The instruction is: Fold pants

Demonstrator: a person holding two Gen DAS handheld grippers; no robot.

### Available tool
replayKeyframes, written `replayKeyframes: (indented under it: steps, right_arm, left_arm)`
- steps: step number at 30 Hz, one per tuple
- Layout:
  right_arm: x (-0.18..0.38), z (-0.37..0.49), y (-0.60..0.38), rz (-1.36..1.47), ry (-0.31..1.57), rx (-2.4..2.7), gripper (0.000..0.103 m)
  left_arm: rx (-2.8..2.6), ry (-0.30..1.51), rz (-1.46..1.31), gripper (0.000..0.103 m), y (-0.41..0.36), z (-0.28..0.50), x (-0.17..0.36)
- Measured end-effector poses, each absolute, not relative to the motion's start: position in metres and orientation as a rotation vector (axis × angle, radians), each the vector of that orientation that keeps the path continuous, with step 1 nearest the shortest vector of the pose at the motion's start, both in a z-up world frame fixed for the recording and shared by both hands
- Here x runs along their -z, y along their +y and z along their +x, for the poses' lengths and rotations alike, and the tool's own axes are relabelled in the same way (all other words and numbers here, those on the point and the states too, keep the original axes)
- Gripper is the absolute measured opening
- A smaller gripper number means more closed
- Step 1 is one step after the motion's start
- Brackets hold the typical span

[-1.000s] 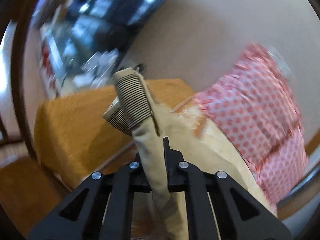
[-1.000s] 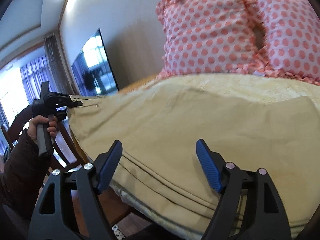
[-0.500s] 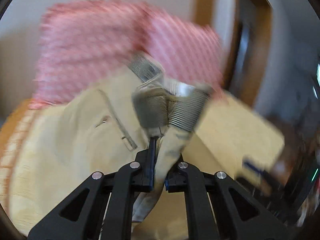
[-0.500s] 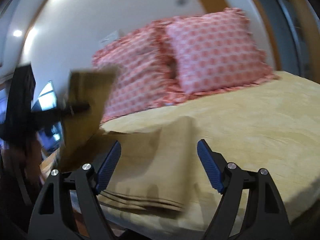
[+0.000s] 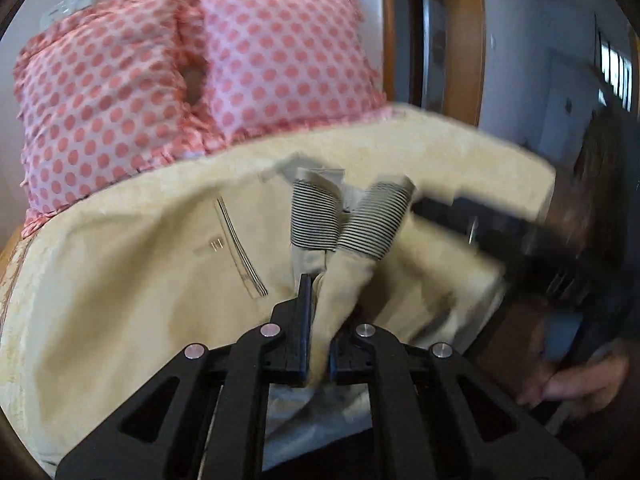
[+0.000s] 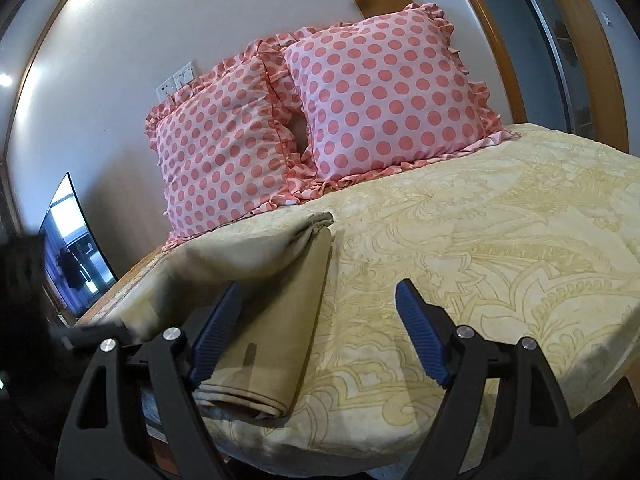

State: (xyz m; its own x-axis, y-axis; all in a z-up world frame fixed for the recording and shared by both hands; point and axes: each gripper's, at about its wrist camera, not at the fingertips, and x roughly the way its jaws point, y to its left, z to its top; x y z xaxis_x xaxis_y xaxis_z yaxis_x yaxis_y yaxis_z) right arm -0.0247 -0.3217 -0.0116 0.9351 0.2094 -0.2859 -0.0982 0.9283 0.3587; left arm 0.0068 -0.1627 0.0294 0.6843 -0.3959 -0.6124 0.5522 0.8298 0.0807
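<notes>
Pants (image 6: 276, 312) lie folded at the bedspread's (image 6: 500, 264) left edge, bare spread rightward. Left gripper (image 5: 318, 344) pinches the striped cuffs (image 5: 316, 216); right gripper (image 6: 320, 336) spread wide, holding nothing.

This is a bedroom in a home. A bed (image 6: 500, 240) with a pale yellow patterned bedspread fills the centre and right of the right wrist view. Two pink polka-dot ruffled pillows (image 6: 320, 128) lean against a white wall (image 6: 120, 60) at its head, under a wall switch plate (image 6: 176, 80) in the upper left. A flat-screen television (image 6: 74, 248) stands at the left edge. Wooden door trim (image 6: 492, 40) runs down the upper right.
</notes>
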Motion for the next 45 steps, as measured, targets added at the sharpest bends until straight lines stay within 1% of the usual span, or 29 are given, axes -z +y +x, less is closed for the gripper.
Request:
replayKeyframes:
  steps: [1,4,5,6,7,8,11,13,16,18,19,20,21,22,25,26,28,30,33,36,38,41,43,45]
  right_arm:
    - [0.011,-0.026,-0.323,0.348,0.326,-0.155,0.084]
    - [0.003,-0.030,-0.326,0.367,0.303,-0.156,0.087]
    - [-0.002,-0.031,-0.327,0.382,0.284,-0.171,0.087]
    - [-0.007,-0.032,-0.327,0.390,0.267,-0.188,0.088]
    - [-0.011,-0.032,-0.326,0.394,0.254,-0.205,0.088]
    - [-0.017,-0.032,-0.323,0.396,0.242,-0.231,0.089]
    - [-0.030,-0.023,-0.308,0.375,0.246,-0.332,0.091]
    - [-0.033,-0.005,-0.284,0.320,0.321,-0.430,0.091]
    - [-0.031,0.021,-0.249,0.219,0.423,-0.486,0.091]
    - [-0.026,0.036,-0.238,0.197,0.491,-0.475,0.091]
    - [-0.019,0.044,-0.235,0.199,0.553,-0.463,0.091]
    - [-0.012,0.049,-0.233,0.201,0.610,-0.449,0.091]
    - [-0.004,0.052,-0.233,0.200,0.662,-0.438,0.092]
    - [0.001,0.046,-0.232,0.179,0.659,-0.435,0.092]
    - [0.002,0.031,-0.224,0.082,0.678,-0.414,0.092]
    - [0.000,0.030,-0.223,0.065,0.685,-0.417,0.092]
    - [-0.008,0.032,-0.232,0.095,0.687,-0.444,0.092]
    - [-0.024,0.044,-0.257,0.181,0.659,-0.429,0.092]
    - [-0.029,0.075,-0.291,0.269,0.667,-0.395,0.091]
    - [-0.019,0.116,-0.306,0.311,0.747,-0.362,0.074]
    - [-0.011,0.134,-0.310,0.331,0.788,-0.372,0.072]
    - [-0.001,0.147,-0.312,0.353,0.816,-0.385,0.069]
    - [0.000,0.150,-0.311,0.351,0.823,-0.401,0.049]
    - [0.000,0.148,-0.311,0.348,0.818,-0.422,0.048]
  left_arm:
    - [0.531,0.607,0.292,0.007,-0.165,0.003,-0.024]
    - [0.534,0.582,0.289,0.014,-0.160,-0.007,-0.026]
    - [0.565,0.584,0.265,0.025,-0.154,-0.010,-0.031]
    - [0.601,0.589,0.233,0.058,-0.147,-0.013,-0.035]
    - [0.635,0.586,0.189,0.076,-0.137,-0.017,-0.041]
    - [0.670,0.547,0.122,0.091,-0.116,-0.027,-0.051]
    - [0.600,0.492,0.067,0.091,-0.076,-0.028,-0.073]
    - [0.484,0.488,0.021,0.091,-0.050,-0.010,-0.079]
    - [0.339,0.574,-0.065,0.091,-0.014,0.033,-0.069]
    - [0.278,0.653,-0.092,0.091,0.000,0.056,-0.053]
    - [0.255,0.697,-0.106,0.090,0.004,0.062,-0.045]
    - [0.249,0.739,-0.131,0.086,0.008,0.064,-0.038]
    - [0.251,0.769,-0.153,0.084,0.010,0.067,-0.031]
    - [0.248,0.751,-0.146,0.083,0.010,0.063,-0.030]
    - [0.258,0.775,-0.090,0.083,0.007,0.053,-0.031]
    - [0.291,0.787,-0.110,0.083,0.011,0.052,-0.035]
    - [0.363,0.799,-0.207,0.083,0.028,0.058,-0.046]
    - [0.390,0.786,-0.303,0.083,0.053,0.070,-0.061]
    - [0.387,0.798,-0.332,0.083,0.076,0.098,-0.071]
    - [0.389,0.865,-0.329,0.082,0.085,0.130,-0.062]
    - [0.431,0.912,-0.330,0.080,0.084,0.147,-0.050]
    - [0.472,0.957,-0.333,0.080,0.078,0.160,-0.038]
    - [0.488,0.974,-0.322,0.080,0.072,0.165,-0.032]
    - [0.495,0.979,-0.314,0.080,0.070,0.168,-0.031]
